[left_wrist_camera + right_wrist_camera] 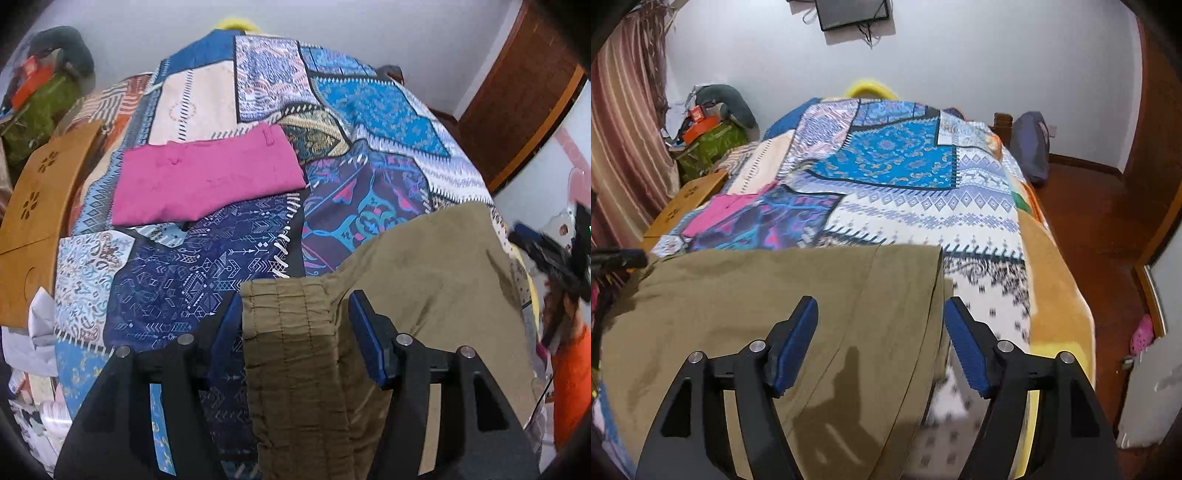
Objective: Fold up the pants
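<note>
Bedroom, white walls, bed under a patchwork-print quilt (pixel 916 218); we see soft olive-khaki cotton pants (pixel 424 266) at the near edge, folded, ribbed elastic waistband between the left gripper (pixel 291 321) jaws. Left and right gripper (pixel 881 332) gape, pads off cloth. Magenta folded garment (pixel 207 177) looks done; we judge further folds remain.

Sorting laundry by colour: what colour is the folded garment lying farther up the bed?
Magenta pink folded garment, clearest in the left wrist view.
</note>
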`<action>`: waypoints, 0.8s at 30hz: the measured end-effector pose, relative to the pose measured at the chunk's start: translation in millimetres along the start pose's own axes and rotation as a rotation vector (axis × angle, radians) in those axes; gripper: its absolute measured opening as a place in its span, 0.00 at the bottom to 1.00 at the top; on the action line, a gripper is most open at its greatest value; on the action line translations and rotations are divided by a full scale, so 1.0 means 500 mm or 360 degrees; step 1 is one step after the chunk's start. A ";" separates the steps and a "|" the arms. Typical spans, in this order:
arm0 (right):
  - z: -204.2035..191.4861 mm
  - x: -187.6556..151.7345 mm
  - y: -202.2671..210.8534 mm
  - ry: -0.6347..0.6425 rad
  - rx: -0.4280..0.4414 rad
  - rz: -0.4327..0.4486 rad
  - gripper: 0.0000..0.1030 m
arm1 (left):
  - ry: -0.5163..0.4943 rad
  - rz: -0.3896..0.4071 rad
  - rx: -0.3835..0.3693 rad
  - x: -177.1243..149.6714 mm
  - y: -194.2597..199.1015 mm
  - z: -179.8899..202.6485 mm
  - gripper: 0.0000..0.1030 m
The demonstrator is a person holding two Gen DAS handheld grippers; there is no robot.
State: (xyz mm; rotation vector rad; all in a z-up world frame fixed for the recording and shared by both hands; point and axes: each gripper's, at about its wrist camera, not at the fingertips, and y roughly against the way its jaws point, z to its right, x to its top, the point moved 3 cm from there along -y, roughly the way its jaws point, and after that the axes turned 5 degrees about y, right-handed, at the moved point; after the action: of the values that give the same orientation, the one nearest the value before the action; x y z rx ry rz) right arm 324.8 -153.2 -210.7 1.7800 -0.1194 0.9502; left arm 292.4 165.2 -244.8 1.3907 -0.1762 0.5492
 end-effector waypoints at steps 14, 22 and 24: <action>0.034 0.023 -0.147 0.0030 -0.0074 -0.0203 0.47 | 0.0122 -0.0002 0.0034 0.008 -0.045 -0.038 0.63; -0.025 0.055 -0.036 0.0163 -0.0128 -0.0162 0.48 | -0.0077 0.0188 0.0120 0.006 0.069 0.015 0.68; -0.044 0.059 -0.012 0.0174 -0.0087 -0.0131 0.54 | -0.0115 0.0245 0.0078 0.005 0.097 0.034 0.71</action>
State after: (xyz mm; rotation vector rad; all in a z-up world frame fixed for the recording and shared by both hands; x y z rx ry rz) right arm 336.1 -121.9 -193.6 1.6666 -0.0026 0.9741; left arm 275.2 153.2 -197.6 1.4536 -0.3324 0.6346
